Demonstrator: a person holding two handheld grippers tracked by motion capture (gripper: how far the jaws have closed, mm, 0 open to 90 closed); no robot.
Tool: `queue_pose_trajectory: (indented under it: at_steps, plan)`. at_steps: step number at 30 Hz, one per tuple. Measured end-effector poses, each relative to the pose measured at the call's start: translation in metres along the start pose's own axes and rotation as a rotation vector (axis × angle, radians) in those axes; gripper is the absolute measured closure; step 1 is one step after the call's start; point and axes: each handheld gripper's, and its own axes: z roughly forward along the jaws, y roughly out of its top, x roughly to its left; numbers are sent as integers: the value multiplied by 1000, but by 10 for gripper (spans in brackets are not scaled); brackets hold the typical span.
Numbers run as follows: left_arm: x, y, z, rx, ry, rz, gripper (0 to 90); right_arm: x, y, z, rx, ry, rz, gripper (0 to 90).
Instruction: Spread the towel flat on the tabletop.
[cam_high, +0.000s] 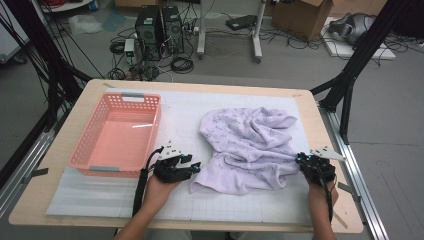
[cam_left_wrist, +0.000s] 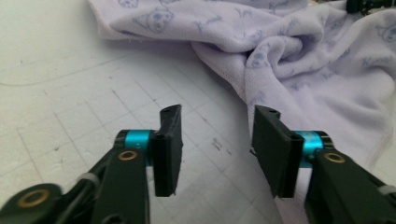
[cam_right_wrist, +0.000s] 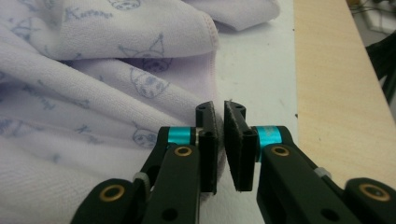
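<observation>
A pale lilac towel (cam_high: 250, 145) printed with small cartoon faces lies crumpled on the right half of the white gridded mat (cam_high: 100, 195). My right gripper (cam_high: 299, 159) is at the towel's right edge. In the right gripper view its jaws (cam_right_wrist: 220, 108) stand almost together, pinching the hemmed edge of the towel (cam_right_wrist: 70, 93). My left gripper (cam_high: 195, 166) rests low over the mat just left of the towel's near left corner. Its jaws (cam_left_wrist: 217, 114) are open with only bare mat between them. The towel (cam_left_wrist: 299, 51) lies beyond and beside the right-hand jaw.
A pink slotted plastic basket (cam_high: 155, 130) stands on the left side of the mat, close behind my left hand. The wooden table's right edge (cam_high: 330, 165) runs just beside my right gripper. Black frame legs and cables stand beyond the table.
</observation>
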Motion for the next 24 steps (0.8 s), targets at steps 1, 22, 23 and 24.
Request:
queue_pose_trajectory:
  at_steps: [1,22,23,24]
  plan:
    - [0,0,0,6,-3,7,583,0,-1,-1,-11,19,16,742]
    - [-27,31,66,156,-3,0,644,10,2,-43,-121,216,-7,617]
    - [-32,31,69,162,-7,7,602,9,2,-42,-124,218,-7,617]
    - [-36,32,73,167,-7,15,554,9,2,-42,-120,221,-5,617]
